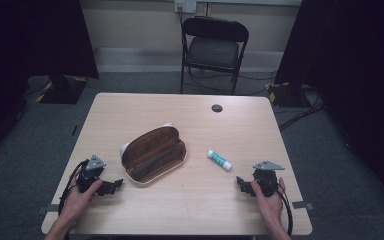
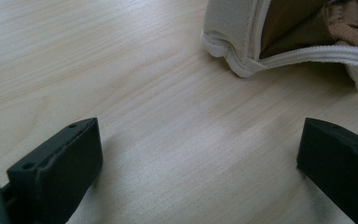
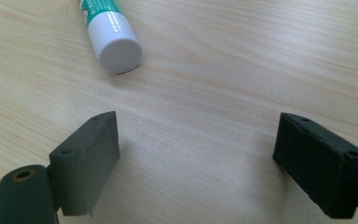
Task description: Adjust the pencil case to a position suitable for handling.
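Your left gripper sat on the table, to the left of the case and a bit nearer to you. Your left hand held it. Its jaws were spread wide with nothing between them, and they pointed at the case.

The case lay in the middle of the table with its lid open. It was brown inside and had a cream cloth skin with a zip along the edge. In the left gripper view the near corner of the case looked soft and padded. There seemed to be something brownish tucked inside, but that part was too cut off to name. I think the case would be light and a bit squashy, so you should pinch it by the thick rim, not by the thin lid.

To the right of the case lay a glue stick, well apart from it. It was white with a green label and a smooth white cap. It looked hard, light and round, so it could roll or slip. The best hold would be across its middle, with one jaw on each long side.

Your right gripper was farther right of the case, near the glue stick but not touching it. Your right hand held it. Its jaws were spread wide too, and held nothing.
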A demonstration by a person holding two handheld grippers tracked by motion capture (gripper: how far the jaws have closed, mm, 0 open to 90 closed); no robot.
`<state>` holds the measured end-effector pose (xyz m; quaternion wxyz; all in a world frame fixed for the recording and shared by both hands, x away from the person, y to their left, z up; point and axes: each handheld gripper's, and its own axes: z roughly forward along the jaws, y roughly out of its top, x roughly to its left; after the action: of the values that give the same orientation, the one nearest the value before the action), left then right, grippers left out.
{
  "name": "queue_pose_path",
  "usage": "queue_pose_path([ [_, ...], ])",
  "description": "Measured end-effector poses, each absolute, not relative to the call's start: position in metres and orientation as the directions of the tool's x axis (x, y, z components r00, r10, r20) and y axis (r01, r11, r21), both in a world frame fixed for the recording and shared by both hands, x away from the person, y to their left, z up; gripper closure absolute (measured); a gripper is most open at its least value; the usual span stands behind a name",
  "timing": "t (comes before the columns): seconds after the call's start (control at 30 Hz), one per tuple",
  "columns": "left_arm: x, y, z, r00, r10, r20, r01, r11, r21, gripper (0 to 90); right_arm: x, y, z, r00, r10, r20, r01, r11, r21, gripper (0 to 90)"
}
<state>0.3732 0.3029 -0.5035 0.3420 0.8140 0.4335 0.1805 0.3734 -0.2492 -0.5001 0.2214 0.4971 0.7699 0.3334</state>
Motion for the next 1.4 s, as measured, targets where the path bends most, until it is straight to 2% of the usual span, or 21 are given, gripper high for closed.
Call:
queue_pose_path([
  [0.27, 0.374, 0.302, -0.503, 0.554, 0.833, 0.0, 0.585, -0.389, 0.712, 0.0, 0.375, -0.25, -0.5, -0.411, 0.911, -0.012, 0.621, 0.29, 0.728, 9.0],
  [0.4, 0.372, 0.3, -0.501, 0.536, 0.844, 0.001, 0.601, -0.383, 0.701, 3.3, 0.375, -0.25, -0.501, -0.411, 0.912, -0.014, 0.619, 0.29, 0.73, 9.1],
  [0.43, 0.37, 0.3, -0.499, 0.538, 0.843, 0.002, 0.599, -0.385, 0.702, 4.5, 0.375, -0.25, -0.501, -0.411, 0.912, -0.013, 0.62, 0.289, 0.729, 9.1],
  [0.57, 0.367, 0.3, -0.497, 0.532, 0.847, 0.004, 0.6, -0.38, 0.704, 18.5, 0.375, -0.25, -0.501, -0.411, 0.911, -0.013, 0.619, 0.29, 0.73, 9.1],
  [0.63, 0.366, 0.302, -0.496, 0.539, 0.842, -0.005, 0.604, -0.383, 0.699, 15.9, 0.375, -0.251, -0.501, -0.413, 0.91, -0.011, 0.62, 0.29, 0.729, 9.0],
  [0.87, 0.364, 0.304, -0.491, 0.535, 0.844, -0.038, 0.603, -0.35, 0.717, 17.5, 0.377, -0.251, -0.501, -0.425, 0.905, -0.011, 0.617, 0.298, 0.728, 7.9],
  [1.13, 0.353, 0.288, -0.473, 0.63, 0.773, -0.072, 0.536, -0.366, 0.761, 17.6, 0.378, -0.251, -0.501, -0.426, 0.905, -0.011, 0.617, 0.299, 0.728, 7.9],
  [1.4, 0.343, 0.267, -0.459, 0.702, 0.71, -0.058, 0.465, -0.395, 0.793, 22.8, 0.378, -0.251, -0.501, -0.426, 0.905, -0.011, 0.616, 0.299, 0.728, 7.8],
])
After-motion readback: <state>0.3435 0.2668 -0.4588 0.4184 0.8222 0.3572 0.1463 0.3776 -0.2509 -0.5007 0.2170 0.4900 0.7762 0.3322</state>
